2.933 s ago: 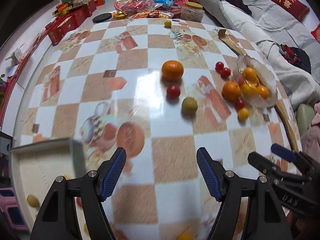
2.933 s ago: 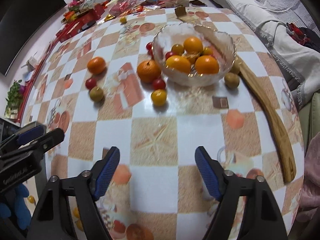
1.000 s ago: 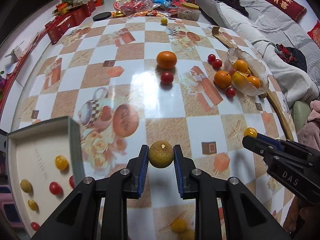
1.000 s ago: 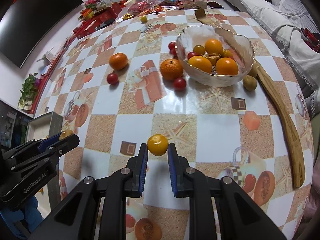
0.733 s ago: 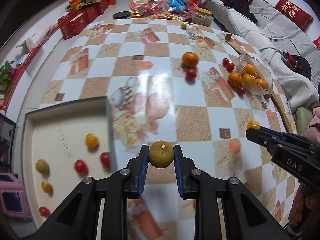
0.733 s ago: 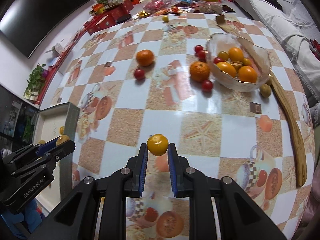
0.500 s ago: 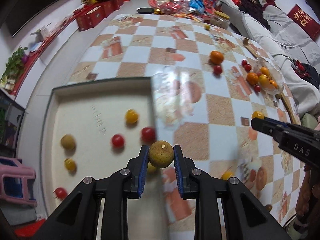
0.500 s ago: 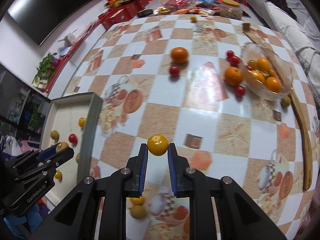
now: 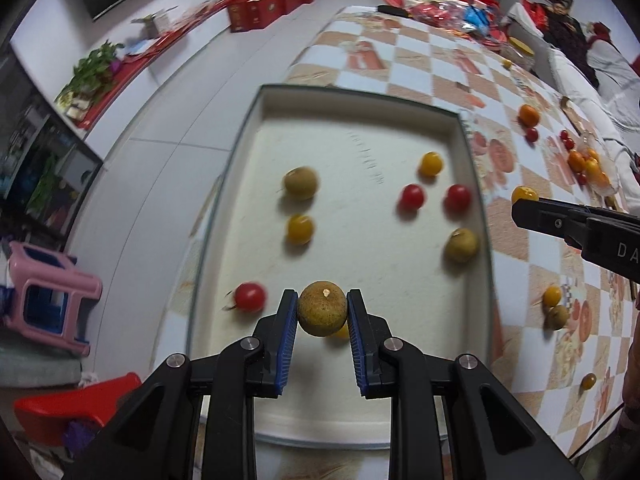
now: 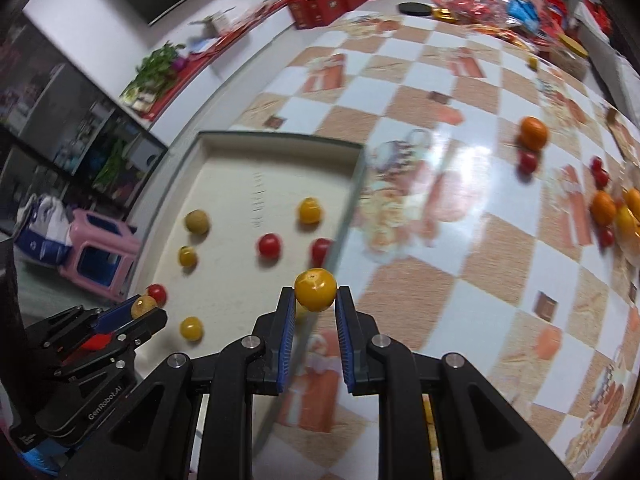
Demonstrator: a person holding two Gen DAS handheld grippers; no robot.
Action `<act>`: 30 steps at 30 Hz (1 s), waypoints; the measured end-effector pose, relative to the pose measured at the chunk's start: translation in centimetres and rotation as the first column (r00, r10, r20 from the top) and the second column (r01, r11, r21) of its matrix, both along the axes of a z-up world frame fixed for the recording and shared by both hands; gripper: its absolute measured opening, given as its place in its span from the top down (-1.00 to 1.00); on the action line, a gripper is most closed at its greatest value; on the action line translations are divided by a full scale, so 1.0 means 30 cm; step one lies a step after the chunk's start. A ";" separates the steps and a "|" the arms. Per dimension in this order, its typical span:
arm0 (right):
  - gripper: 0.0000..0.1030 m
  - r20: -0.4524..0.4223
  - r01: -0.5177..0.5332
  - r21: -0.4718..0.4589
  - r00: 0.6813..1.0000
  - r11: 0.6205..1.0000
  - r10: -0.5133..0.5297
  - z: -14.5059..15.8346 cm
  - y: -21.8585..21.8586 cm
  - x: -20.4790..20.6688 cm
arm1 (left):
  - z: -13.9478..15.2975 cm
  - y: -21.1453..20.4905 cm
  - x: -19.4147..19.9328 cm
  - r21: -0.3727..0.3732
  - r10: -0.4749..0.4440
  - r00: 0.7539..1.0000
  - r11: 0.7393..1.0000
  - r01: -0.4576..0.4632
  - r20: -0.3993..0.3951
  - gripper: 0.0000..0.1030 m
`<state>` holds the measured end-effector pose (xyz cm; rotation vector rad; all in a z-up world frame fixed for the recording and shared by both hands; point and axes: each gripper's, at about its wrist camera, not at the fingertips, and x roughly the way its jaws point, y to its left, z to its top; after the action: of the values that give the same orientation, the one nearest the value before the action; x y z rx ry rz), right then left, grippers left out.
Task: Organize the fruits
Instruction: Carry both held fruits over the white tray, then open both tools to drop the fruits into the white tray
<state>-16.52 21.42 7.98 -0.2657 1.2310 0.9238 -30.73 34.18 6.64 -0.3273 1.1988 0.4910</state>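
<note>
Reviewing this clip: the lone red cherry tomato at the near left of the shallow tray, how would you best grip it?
Grip the red cherry tomato across its widest middle, coming from straight above: it is small and round, and the tray wall stands close beside it.

dim indoor light, motion blur, fisheye warp

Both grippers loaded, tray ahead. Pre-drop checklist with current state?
1. Left gripper jaws clamped on the brown-green fruit: ok.
2. Right gripper jaws clamped on the yellow fruit: ok.
3. Left fruit above the tray floor: ok.
4. Right fruit inside the tray wall: not ok, it hangs about at the tray's edge.
5. Bare floor under the left fruit: not ok, a yellow fruit peeks out just behind it.
6. Height above the tray floor: cannot tell.
</note>
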 end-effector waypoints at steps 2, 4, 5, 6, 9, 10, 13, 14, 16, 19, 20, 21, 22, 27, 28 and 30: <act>0.57 -0.011 -0.032 -0.006 0.999 0.999 0.032 -0.011 0.043 -0.029 | -0.018 0.019 -0.030 0.000 0.023 1.000 1.000 -0.023 -0.009 0.49; 0.57 -0.028 -0.069 -0.019 0.997 0.997 0.069 -0.032 0.091 -0.062 | -0.039 0.038 -0.057 -0.006 0.044 0.999 0.999 -0.044 -0.018 0.49; 0.58 -0.030 -0.086 -0.026 0.996 0.996 0.085 -0.043 0.111 -0.078 | -0.050 0.044 -0.065 -0.010 0.053 0.998 0.999 -0.053 -0.020 0.49; 0.58 -0.031 -0.100 -0.033 0.995 0.994 0.099 -0.051 0.127 -0.090 | -0.064 0.049 -0.074 -0.013 0.060 0.998 0.998 -0.060 -0.026 0.49; 0.58 -0.034 -0.139 -0.060 0.990 0.988 0.138 -0.079 0.172 -0.125 | -0.100 0.053 -0.084 -0.012 0.059 0.997 0.998 -0.060 -0.039 0.49; 0.58 -0.034 -0.152 -0.075 0.988 0.986 0.149 -0.091 0.187 -0.136 | -0.108 0.052 -0.088 -0.009 0.056 0.997 0.998 -0.057 -0.044 0.49; 0.58 -0.028 -0.166 -0.109 0.986 0.980 0.164 -0.115 0.215 -0.147 | -0.129 0.053 -0.096 -0.008 0.058 0.997 0.998 -0.059 -0.056 0.49; 0.58 -0.018 -0.170 -0.124 0.985 0.978 0.169 -0.122 0.223 -0.150 | -0.133 0.055 -0.100 -0.011 0.062 0.996 0.998 -0.063 -0.058 0.49; 0.58 -0.004 -0.181 -0.147 0.983 0.973 0.182 -0.133 0.240 -0.156 | -0.144 0.060 -0.106 -0.011 0.067 0.995 0.998 -0.068 -0.068 0.49; 0.57 0.015 -0.201 -0.177 0.978 0.963 0.207 -0.148 0.263 -0.167 | -0.147 0.058 -0.107 -0.006 0.057 0.996 0.998 -0.058 -0.065 0.49; 0.57 0.018 -0.206 -0.186 0.977 0.961 0.213 -0.153 0.268 -0.171 | -0.147 0.055 -0.104 0.004 0.050 0.996 0.999 -0.050 -0.068 0.49; 0.57 0.017 -0.209 -0.196 0.976 0.958 0.216 -0.162 0.274 -0.173 | -0.147 0.050 -0.102 0.011 0.045 0.996 0.999 -0.045 -0.072 0.49; 0.57 0.013 -0.208 -0.201 0.976 0.957 0.215 -0.168 0.278 -0.176 | -0.147 0.049 -0.099 0.014 0.043 0.996 0.999 -0.042 -0.074 0.49; 0.56 0.009 -0.208 -0.211 0.977 0.955 0.215 -0.179 0.293 -0.178 | -0.150 0.064 -0.099 -0.001 0.042 0.996 0.999 -0.042 -0.077 0.48; 0.56 0.010 -0.209 -0.211 0.976 0.955 0.216 -0.181 0.297 -0.181 | -0.150 0.064 -0.099 0.000 0.040 0.996 0.999 -0.040 -0.079 0.48; 0.55 0.005 -0.210 -0.209 0.976 0.955 0.216 -0.184 0.306 -0.179 | -0.150 0.062 -0.094 0.012 0.038 0.995 0.999 -0.037 -0.089 0.17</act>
<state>-21.87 30.60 2.45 -0.5853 1.2920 0.9724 -33.55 36.04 2.14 -0.3222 1.2783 0.5492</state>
